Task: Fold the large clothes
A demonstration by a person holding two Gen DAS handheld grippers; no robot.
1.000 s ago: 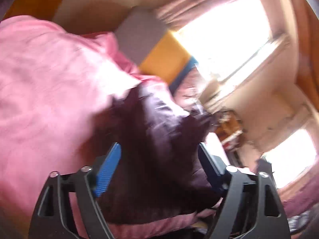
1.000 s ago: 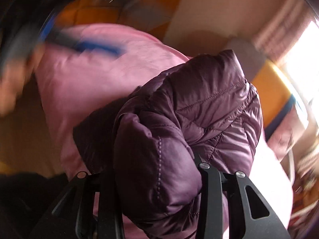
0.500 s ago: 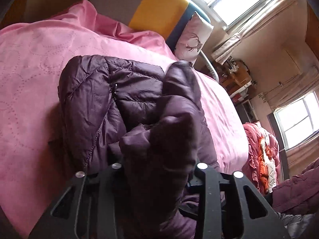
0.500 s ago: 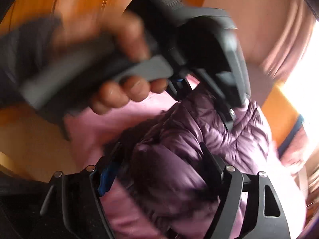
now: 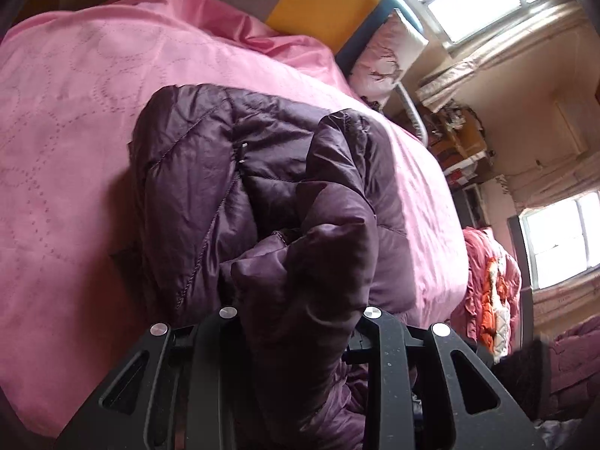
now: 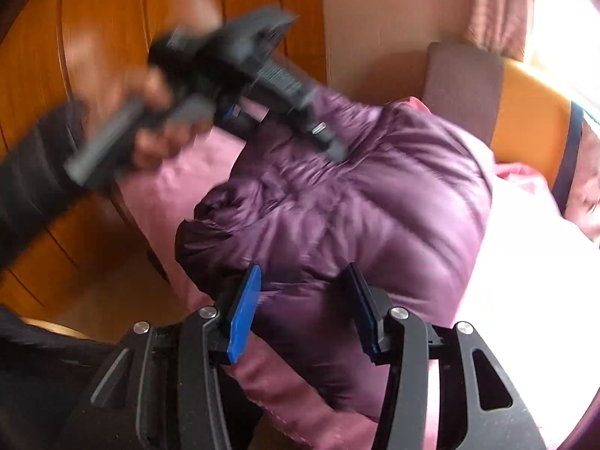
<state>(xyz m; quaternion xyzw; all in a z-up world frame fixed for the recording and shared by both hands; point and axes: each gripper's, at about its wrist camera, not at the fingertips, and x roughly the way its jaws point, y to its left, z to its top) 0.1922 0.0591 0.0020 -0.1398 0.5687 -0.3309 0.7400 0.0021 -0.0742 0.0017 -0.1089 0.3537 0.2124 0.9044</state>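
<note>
Two grippers are working one purple puffer jacket (image 5: 210, 172) on the pink bedcover (image 5: 75, 112). The left gripper (image 5: 300, 318) is holding narrow, its jaws pinching a thick bunched roll of the jacket's fabric that is filling the whole gap and hiding the pads. The right gripper (image 6: 303, 311) is closing at this moment, its blue pads (image 6: 243, 315) standing either side of the jacket's near edge with padded fabric between them but, as far as the right wrist view shows, not yet pressing on it.

Beyond the jaws, the jacket is lying in a rumpled heap near the side of the bed, partly doubled over itself, with the yellow and grey headboard (image 5: 326, 3) and a patterned pillow (image 5: 382, 60) further off. In the right wrist view the person's hand (image 6: 157, 127) carrying the left gripper is showing blurred above the jacket.

The risks, as I judge them: the slick, puffy fabric may be squeezing out of the right jaws as they close, leaving only a thin outer layer caught; and the left grip, being on a wad rather than an edge, may be dragging the heap crooked, so the fold lands uneven.
</note>
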